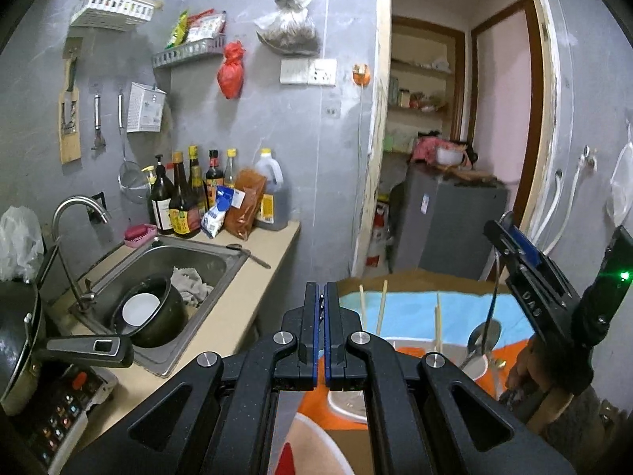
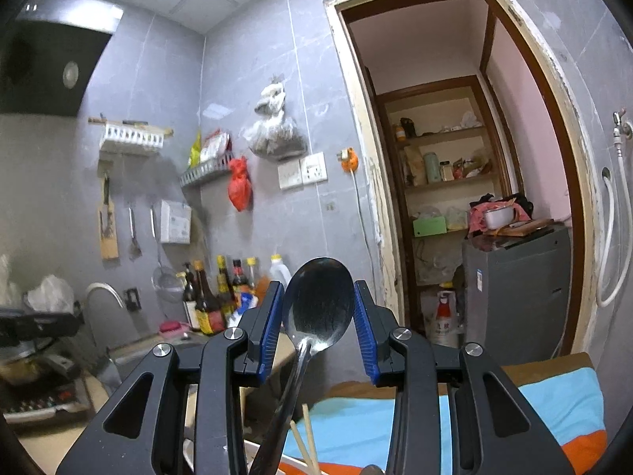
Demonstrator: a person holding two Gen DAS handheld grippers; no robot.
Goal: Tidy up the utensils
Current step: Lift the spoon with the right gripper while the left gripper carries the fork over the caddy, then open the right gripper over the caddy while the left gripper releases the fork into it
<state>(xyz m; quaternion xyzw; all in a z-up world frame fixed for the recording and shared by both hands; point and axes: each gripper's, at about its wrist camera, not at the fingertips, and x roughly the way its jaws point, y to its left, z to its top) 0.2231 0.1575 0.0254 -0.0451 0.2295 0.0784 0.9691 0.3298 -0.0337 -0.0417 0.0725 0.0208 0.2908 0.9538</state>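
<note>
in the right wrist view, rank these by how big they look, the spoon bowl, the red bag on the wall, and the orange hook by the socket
1. Spoon bowl: largest, though it sits right at the camera, which inflates it.
2. Red bag.
3. Orange hook: smallest.

in my right wrist view a steel spoon stands bowl-up at centre frame, its polished oval bowl between my blue pads, the handle running down to the lower edge. just right of the handle, two pale chopsticks lean upward at the bottom. in my left wrist view, chopsticks stand tilted in a white cup at lower right of centre, a second spoon beside them.
</note>
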